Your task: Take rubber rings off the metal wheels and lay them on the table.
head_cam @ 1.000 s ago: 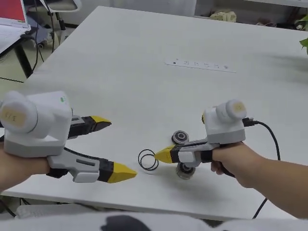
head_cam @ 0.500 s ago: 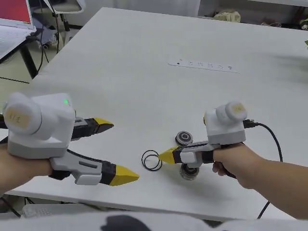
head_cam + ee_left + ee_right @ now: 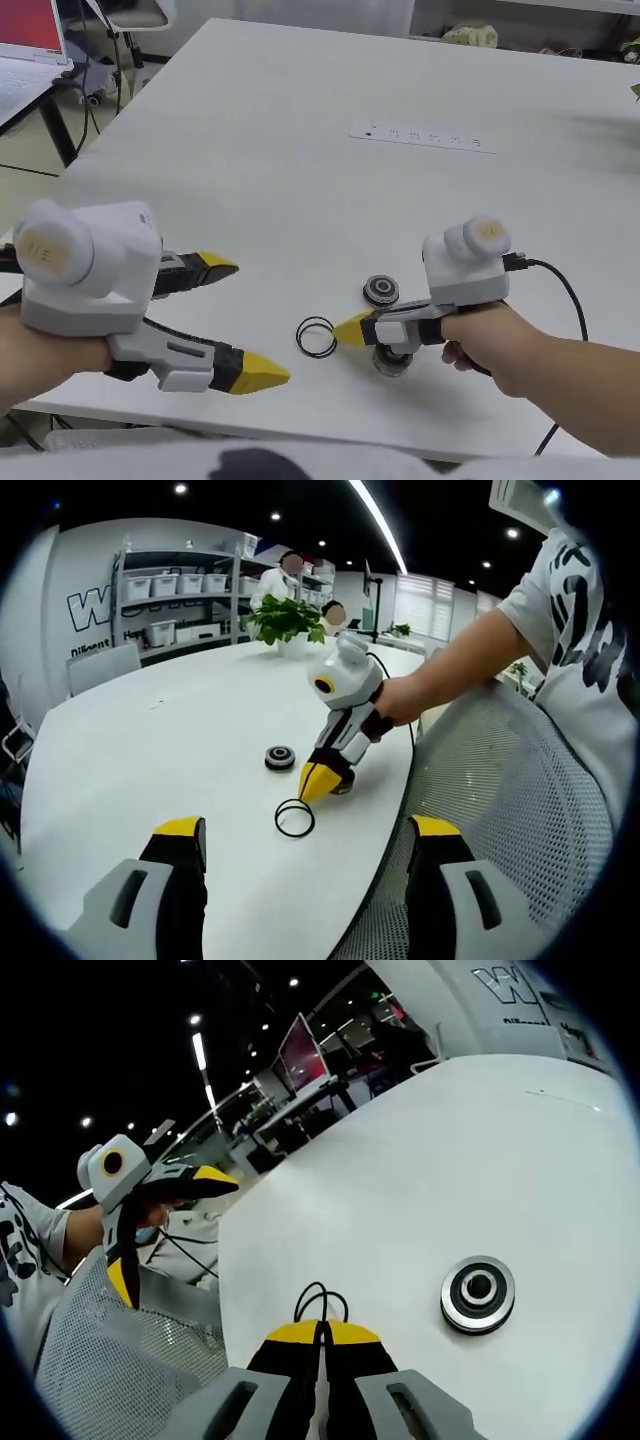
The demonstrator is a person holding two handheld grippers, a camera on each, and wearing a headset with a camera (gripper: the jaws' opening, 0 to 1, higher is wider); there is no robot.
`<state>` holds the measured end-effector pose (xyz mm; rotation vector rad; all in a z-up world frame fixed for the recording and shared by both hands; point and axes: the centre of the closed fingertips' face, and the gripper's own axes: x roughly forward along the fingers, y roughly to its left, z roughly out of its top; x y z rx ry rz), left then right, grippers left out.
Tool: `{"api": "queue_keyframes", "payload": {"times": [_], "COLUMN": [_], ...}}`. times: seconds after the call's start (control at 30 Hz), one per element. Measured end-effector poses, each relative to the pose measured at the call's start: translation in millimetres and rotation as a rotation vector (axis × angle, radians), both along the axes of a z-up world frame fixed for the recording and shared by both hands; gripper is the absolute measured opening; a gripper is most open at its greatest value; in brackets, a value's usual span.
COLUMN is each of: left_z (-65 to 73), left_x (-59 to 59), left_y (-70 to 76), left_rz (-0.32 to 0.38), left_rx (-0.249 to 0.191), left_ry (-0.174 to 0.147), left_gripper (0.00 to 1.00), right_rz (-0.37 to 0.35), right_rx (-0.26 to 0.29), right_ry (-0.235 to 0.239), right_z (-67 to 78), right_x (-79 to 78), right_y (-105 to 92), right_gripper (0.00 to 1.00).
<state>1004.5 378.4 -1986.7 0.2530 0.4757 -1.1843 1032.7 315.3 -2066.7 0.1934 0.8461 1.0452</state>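
Right gripper (image 3: 342, 329) sits low over the white counter (image 3: 300, 150), its yellow-tipped fingers pressed together. The tip is right at the edge of the two thin black rubber rings (image 3: 316, 337), which lie flat and overlapping near the counter's front edge. Whether the tip nips them, can't tell. One round metal wheel with a dark hub (image 3: 380, 290) sits free just behind. A second metal wheel (image 3: 392, 361) is half hidden under that gripper. Left gripper (image 3: 262, 320) hangs well apart, fingers spread wide. Far back lies a flat white power strip (image 3: 430, 137); a black cable (image 3: 565, 290) trails from the right gripper.
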Motion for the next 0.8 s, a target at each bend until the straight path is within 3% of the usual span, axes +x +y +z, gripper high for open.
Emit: {"api": "queue_keyframes", "payload": {"times": [0.8], "left_z": [-4.8], "left_x": [-2.2], "left_y": [1.6], "left_rz": [0.004], "left_rx": [0.005], "left_ry": [0.017], "left_gripper": [0.8], "right_rz": [0.018], "right_rx": [-0.053], "right_ry": [-0.016], "right_z": [-6.9], "right_x": [-0.1], "right_y": [-0.2], "right_gripper": [0.01]}}
